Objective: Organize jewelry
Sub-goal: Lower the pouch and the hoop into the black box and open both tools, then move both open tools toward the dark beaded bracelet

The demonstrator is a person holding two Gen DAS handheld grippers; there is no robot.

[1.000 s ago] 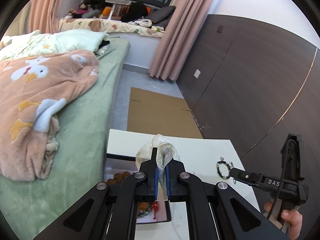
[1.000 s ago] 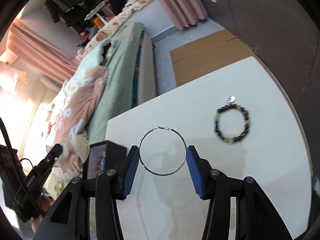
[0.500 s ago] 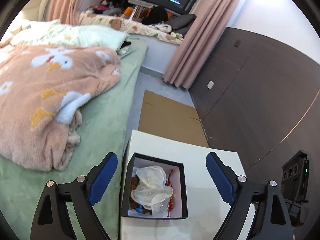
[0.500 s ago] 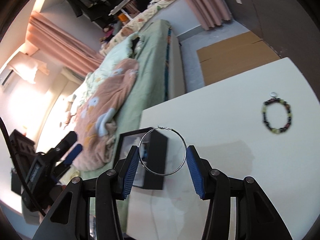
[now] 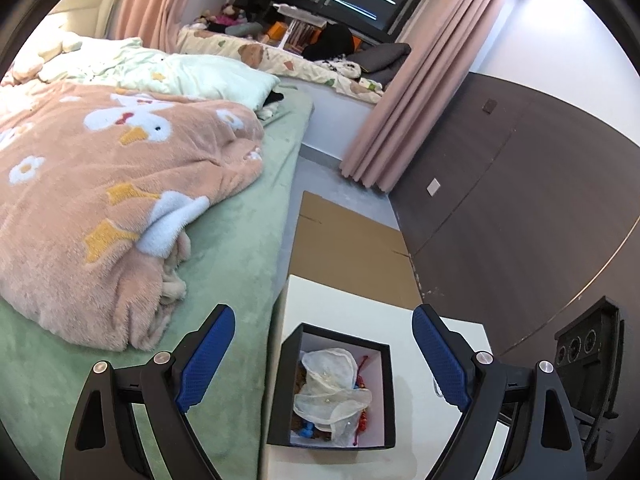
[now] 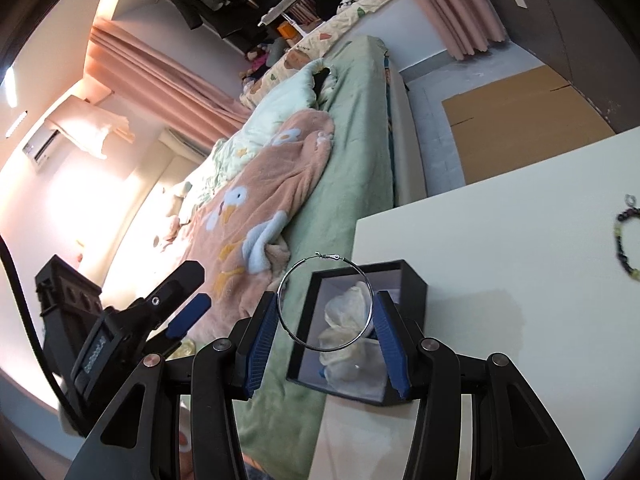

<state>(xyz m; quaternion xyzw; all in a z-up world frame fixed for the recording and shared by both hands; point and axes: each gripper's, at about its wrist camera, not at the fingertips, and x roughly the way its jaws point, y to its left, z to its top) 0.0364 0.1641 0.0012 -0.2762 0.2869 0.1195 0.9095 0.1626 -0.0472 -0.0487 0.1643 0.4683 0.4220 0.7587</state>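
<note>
- The white surface [image 6: 520, 264] carries the black jewelry box [image 6: 404, 280] at its bed-side edge, open top up, a gauzy white pouch [image 6: 348, 312] already inside.
- The right hand-held gripper [image 6: 326, 332] is clamped on a hoop earring [image 6: 325, 303], ring facing the camera, seemingly just above and before the box; the drop lies straight ahead and down.
- The left hand-held gripper [image 5: 323, 354] hangs over the box, jaws wide apart, empty.
- A beaded bracelet [image 6: 624, 244] lies well off to the right.

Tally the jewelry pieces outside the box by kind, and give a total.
Hoop earring, held in the right gripper: 1
Beaded bracelet, lying on the table: 1
Total: 2
</note>
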